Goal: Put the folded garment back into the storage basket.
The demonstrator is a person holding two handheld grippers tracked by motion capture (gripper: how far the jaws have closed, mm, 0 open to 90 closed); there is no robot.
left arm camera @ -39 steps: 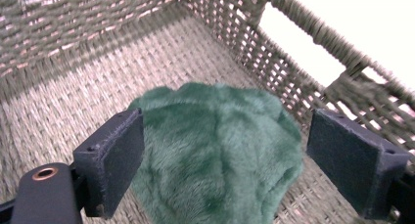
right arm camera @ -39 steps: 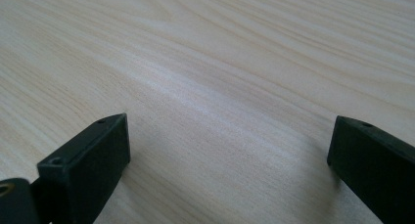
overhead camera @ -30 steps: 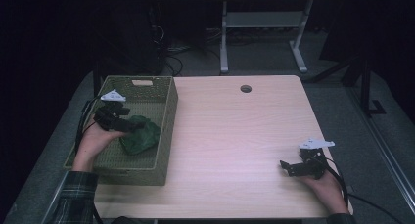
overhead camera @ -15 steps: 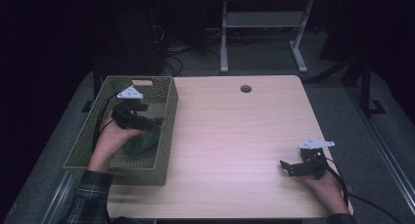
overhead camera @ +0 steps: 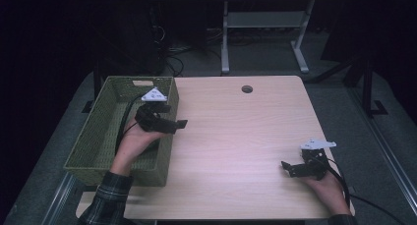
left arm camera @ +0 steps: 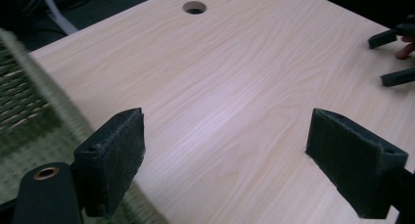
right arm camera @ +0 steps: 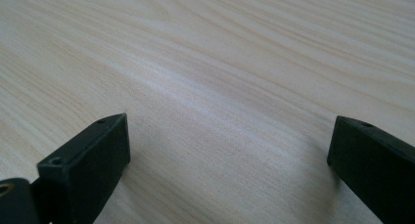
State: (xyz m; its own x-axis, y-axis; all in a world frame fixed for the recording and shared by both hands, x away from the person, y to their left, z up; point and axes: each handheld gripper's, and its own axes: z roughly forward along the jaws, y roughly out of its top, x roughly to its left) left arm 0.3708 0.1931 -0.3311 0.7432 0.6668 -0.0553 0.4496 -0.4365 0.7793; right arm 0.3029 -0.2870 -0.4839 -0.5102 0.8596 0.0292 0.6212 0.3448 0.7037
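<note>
**Both claws spread, basket at the left edge**

Pale wood covers the surface [overhead camera: 236, 136], which has a round cable hole [overhead camera: 247, 89] near its far edge and dark floor all around. On its left side sits a green woven basket [overhead camera: 98, 136]. Above the basket's right wall, the left claw [overhead camera: 174, 124] is held spread and gripping nothing, its jaws pointing out over the bare wood. Well apart from it, near the right front corner, the right claw [overhead camera: 287, 167] rests low over the wood, also spread and gripping nothing.
</note>
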